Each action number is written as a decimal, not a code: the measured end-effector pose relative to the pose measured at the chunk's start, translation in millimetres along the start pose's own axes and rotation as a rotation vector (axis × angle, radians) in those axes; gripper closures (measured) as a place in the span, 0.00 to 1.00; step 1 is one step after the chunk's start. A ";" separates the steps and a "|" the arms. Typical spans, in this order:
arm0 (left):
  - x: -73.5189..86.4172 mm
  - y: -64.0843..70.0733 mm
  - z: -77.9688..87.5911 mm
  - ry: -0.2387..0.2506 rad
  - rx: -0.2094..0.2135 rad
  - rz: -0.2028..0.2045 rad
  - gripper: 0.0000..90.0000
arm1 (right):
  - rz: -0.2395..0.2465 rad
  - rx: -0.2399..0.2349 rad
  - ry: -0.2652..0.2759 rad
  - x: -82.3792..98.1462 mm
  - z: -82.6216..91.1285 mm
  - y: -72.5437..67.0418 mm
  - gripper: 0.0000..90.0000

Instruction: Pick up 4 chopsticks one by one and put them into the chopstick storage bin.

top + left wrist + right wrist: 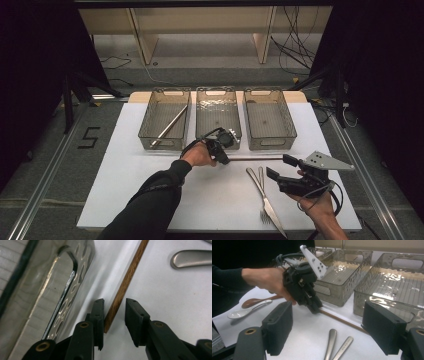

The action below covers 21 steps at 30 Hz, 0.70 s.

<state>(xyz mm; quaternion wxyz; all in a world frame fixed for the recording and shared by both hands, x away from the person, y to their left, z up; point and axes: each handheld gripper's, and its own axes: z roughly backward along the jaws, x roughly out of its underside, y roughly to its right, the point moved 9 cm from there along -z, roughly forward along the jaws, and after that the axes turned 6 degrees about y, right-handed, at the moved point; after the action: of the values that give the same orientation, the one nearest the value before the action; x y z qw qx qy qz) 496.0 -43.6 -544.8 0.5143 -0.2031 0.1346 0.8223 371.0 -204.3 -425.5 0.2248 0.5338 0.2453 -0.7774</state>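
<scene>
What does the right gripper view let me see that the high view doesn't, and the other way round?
Right gripper view: a white spoon and a brown spoon lying on the table behind the left hand.
High view: a metal rod in the left basket, a floor mark 5, and the right hand holding the right gripper.
Both: the left gripper with its fingers around a thin wooden stick, three baskets, and steel cutlery handles.
</scene>
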 end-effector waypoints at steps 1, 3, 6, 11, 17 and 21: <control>-0.1 1.0 -0.1 -0.001 0.002 -0.003 0.78 | 0.001 0.000 0.000 0.0 0.0 0.0 0.28; -0.1 2.4 0.0 -0.002 0.005 -0.016 0.81 | 0.001 0.000 0.000 0.0 0.0 0.0 0.28; 1.2 3.9 0.9 -0.012 0.016 -0.045 0.84 | 0.001 0.000 0.000 0.1 -0.1 0.1 0.28; 2.6 7.5 1.7 -0.015 0.038 -0.077 0.89 | 0.001 0.001 -0.001 0.2 -0.2 0.2 0.28; 3.5 12.7 2.2 -0.021 0.067 -0.129 0.92 | 0.002 0.002 -0.003 0.3 -0.2 0.1 0.28; 3.9 16.5 2.7 -0.022 0.072 -0.155 0.93 | 0.003 0.003 -0.004 0.6 -0.4 0.4 0.28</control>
<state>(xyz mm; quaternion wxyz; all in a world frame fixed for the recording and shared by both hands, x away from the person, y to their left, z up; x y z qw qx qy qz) 479.1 -46.5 -544.0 0.5847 -0.1853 0.1424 0.7769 371.4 -204.4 -426.2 0.2258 0.5329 0.2427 -0.7785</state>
